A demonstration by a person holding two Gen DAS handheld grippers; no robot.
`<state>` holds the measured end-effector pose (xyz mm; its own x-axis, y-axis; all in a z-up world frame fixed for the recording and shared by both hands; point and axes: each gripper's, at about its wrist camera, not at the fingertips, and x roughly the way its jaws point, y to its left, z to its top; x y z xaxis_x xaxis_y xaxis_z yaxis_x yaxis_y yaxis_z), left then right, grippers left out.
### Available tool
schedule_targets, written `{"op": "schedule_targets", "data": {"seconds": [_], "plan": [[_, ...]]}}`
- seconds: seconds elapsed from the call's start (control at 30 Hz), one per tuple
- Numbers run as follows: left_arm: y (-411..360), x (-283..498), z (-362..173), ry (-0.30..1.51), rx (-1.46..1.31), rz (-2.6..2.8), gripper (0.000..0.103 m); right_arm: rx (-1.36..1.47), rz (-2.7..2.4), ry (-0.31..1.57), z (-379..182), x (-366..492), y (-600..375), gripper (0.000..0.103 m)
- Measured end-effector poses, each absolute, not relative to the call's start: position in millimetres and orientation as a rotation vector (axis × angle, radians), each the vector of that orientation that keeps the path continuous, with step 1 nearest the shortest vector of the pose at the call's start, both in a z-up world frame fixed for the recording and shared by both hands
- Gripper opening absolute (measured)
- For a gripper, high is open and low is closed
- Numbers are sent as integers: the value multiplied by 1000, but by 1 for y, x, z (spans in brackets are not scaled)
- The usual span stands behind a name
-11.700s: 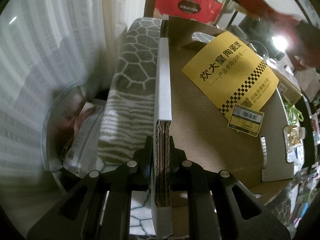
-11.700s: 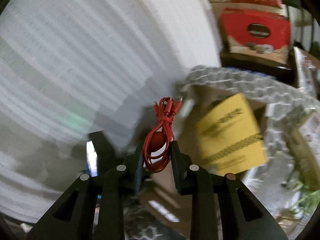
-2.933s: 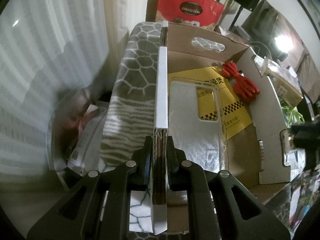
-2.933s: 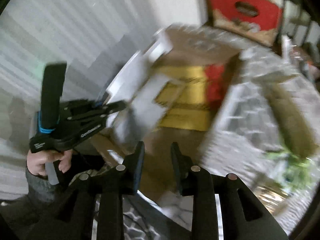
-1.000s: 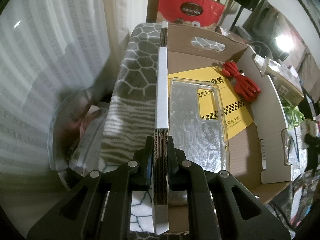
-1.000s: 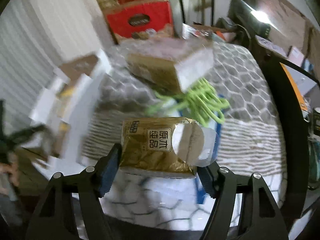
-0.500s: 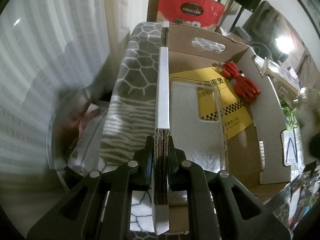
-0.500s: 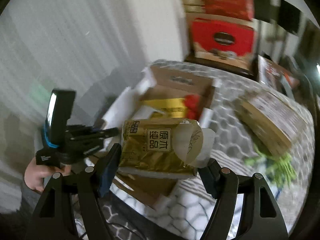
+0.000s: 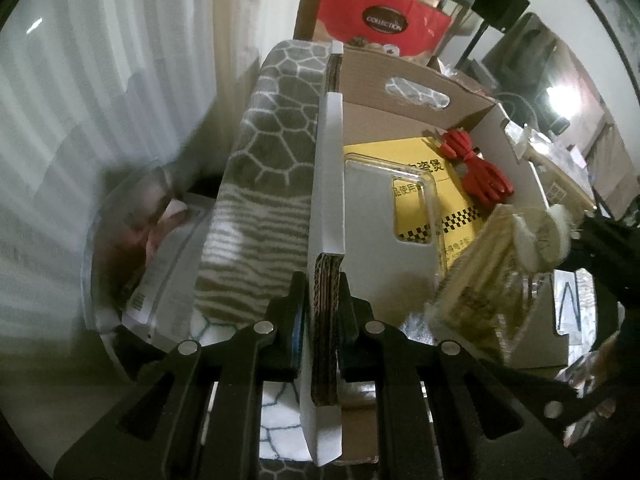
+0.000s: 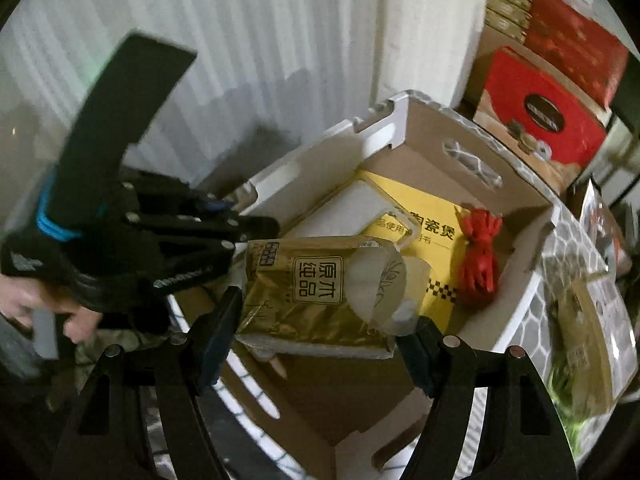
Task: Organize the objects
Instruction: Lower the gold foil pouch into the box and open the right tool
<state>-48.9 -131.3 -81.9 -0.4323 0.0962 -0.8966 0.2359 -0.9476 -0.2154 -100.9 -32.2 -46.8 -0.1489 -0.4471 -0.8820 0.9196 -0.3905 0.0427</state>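
Right now my right gripper (image 10: 320, 340) has its jaws spread wide around a gold tissue pack (image 10: 316, 292), pads pressing on its two short ends, so the pack's long axis runs straight across between the fingers. It hangs over the near part of the open cardboard box (image 10: 472, 148), above the floor of the box and not yet touching it, as far as I can judge.

Inside the box lie a yellow leaflet (image 10: 436, 240), a clear phone case (image 9: 384, 232) on top of it, and a red cable bundle (image 10: 478, 256) against the far right wall. The pack sits nearer to me than all three.

My left gripper (image 9: 322, 312) is clamped nearly shut on the box's left side wall (image 9: 330, 184), steadying it. In the left wrist view the pack (image 9: 480, 280) comes in from the right, tilted, over the case's near right corner. I judge lowering it is next, with the free floor lying near and right.
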Motion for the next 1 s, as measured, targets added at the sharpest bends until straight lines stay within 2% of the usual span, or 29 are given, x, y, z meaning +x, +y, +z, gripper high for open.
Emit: {"op": "schedule_targets", "data": {"seconds": [0.27, 0.33, 0.47, 0.57, 0.67, 0.73, 0.8, 1.0], "plan": [[-133, -49, -81, 500, 1633, -2545, 13, 995, -1639, 768, -63, -91, -47, 78], [-133, -49, -81, 503, 1632, -2545, 13, 960, -1648, 786, -61, -90, -49, 84], [-133, -49, -81, 500, 1631, -2546, 13, 968, -1671, 766, -55, -93, -45, 84], [-133, -48, -81, 501, 1631, -2546, 12, 1062, -1695, 661, -50, -107, -34, 83], [-133, -49, -81, 500, 1631, -2546, 12, 1213, -1666, 472, -49, -125, -19, 74], [-133, -48, -81, 503, 1631, -2545, 12, 1306, -1660, 408, -54, -133, -14, 56], [-133, -49, -81, 501, 1631, -2545, 12, 1358, -1656, 398, -59, -136, -14, 49], [-133, -48, -81, 489, 1630, -2541, 12, 1393, -1609, 426, -74, -124, -28, 47]]}}
